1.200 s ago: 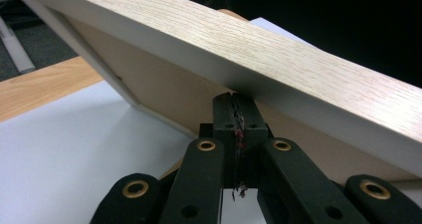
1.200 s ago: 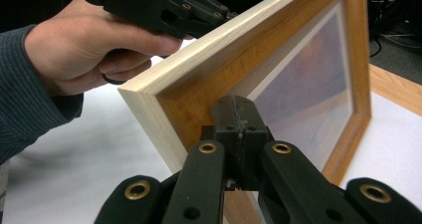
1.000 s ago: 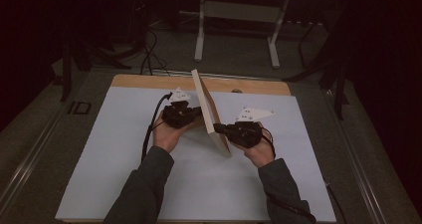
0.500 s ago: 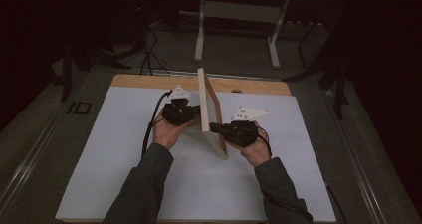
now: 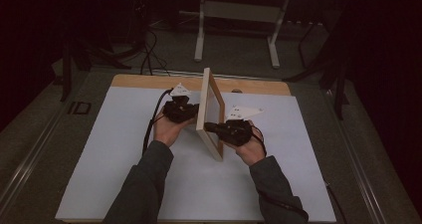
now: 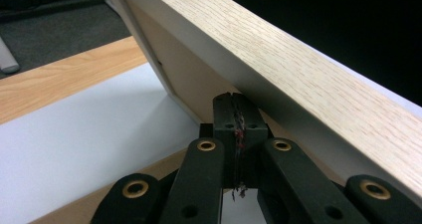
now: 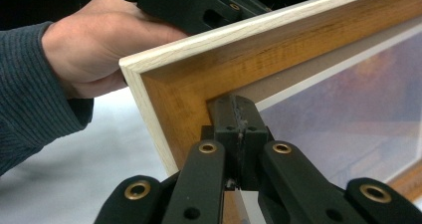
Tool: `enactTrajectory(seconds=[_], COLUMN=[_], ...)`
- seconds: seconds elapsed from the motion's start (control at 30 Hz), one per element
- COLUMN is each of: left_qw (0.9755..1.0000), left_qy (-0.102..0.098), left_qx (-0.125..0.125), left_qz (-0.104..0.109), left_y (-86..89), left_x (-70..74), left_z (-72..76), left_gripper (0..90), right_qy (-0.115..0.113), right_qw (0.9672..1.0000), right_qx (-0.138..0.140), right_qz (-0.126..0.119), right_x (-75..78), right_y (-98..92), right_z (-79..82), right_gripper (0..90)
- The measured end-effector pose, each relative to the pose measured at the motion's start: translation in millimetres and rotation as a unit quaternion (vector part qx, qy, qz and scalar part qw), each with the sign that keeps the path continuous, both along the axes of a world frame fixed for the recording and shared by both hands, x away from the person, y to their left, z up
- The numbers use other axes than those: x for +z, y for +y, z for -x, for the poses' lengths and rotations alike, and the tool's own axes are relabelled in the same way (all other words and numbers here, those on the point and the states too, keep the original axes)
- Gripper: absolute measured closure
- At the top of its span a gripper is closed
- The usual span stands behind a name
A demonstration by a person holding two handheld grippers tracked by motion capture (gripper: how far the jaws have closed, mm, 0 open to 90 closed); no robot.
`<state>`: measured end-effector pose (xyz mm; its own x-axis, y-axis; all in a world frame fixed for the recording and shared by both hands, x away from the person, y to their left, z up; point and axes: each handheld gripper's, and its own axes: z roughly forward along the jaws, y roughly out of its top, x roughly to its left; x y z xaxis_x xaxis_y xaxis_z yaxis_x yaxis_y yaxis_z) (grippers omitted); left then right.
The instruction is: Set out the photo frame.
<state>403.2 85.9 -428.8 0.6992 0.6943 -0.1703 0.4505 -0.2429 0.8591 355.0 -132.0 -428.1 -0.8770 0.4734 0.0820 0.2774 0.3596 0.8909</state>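
A light wooden picture frame (image 5: pixel 210 115) stands on edge on the white sheet (image 5: pixel 119 154), pinched upright between my two grippers. My left gripper (image 5: pixel 193 112) is shut, with its tip against the frame's back. In the left gripper view its closed jaws (image 6: pixel 234 103) butt the backing board under the pale oak rail (image 6: pixel 303 69). My right gripper (image 5: pixel 209 127) is shut too, pressing on the front side. In the right gripper view its tip (image 7: pixel 234 107) rests at the frame's (image 7: pixel 199 64) inner corner beside the glass, and the left gripper (image 7: pixel 199 5) shows behind the top edge.
The white sheet covers a wooden table whose far strip (image 5: pixel 144 80) is bare. Beyond it stand the white legs of a desk (image 5: pixel 236 32), and cables (image 5: pixel 149 59) lie on the dark floor. Dark stand legs (image 5: pixel 341 84) rise at the right.
The frame has tipped from a lean towards the right to nearly upright, now edge-on to the high view. Both hands stay on either side of it.
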Motion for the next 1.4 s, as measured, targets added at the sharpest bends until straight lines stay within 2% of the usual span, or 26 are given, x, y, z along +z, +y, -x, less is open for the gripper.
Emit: enactTrajectory(seconds=[0.23,0.33,0.6,0.63,0.77,0.87,1.0,1.13,1.4], left_qw=[1.0,0.9999,1.0,1.0,0.9995,0.9987,0.9987,0.999,0.9986], left_qy=[0.001,-0.009,0.002,0.002,0.013,0.019,0.018,0.017,0.013], left_qx=[-0.004,-0.001,-0.007,-0.006,0.011,0.013,0.01,0.015,0.013], left_qz=[-0.002,-0.01,-0.001,0.002,0.026,0.045,0.046,0.038,0.049], left_y=[0.1,-1.0,6.5,7.5,17.0,22.4,23.3,24.6,35.5], left_x=[-0.7,-0.6,0.0,-0.2,-2.4,-4.2,-3.2,-0.4,6.2], left_z=[-2.5,0.2,0.6,0.7,3.5,8.5,16.1,21.8,35.1], left_gripper=[90.0,90.0,89.6,84.8,79.3,75.6,71.2,66.9,59.7], right_qy=[0.003,0.003,0.003,0.003,0.004,0.006,0.005,0.004,0.005], right_qw=[1.0,1.0,1.0,1.0,1.0,1.0,0.9999,0.9998,0.9995], right_qx=[0.002,0.004,0.006,0.005,0.004,0.001,-0.008,-0.019,-0.028], right_qz=[-0.003,-0.003,-0.007,-0.005,-0.001,0.002,0.009,0.011,0.012], right_x=[-0.8,-1.0,-2.0,-2.7,-5.1,-7.7,-9.3,-8.7,-9.9], right_y=[4.6,6.1,9.2,8.9,7.7,6.3,3.1,-0.5,-6.2], right_z=[-0.5,-0.5,0.6,0.5,0.3,-0.3,-1.8,-2.1,-2.8], right_gripper=[89.9,89.9,89.8,89.8,89.6,87.8,83.8,79.9,73.9])
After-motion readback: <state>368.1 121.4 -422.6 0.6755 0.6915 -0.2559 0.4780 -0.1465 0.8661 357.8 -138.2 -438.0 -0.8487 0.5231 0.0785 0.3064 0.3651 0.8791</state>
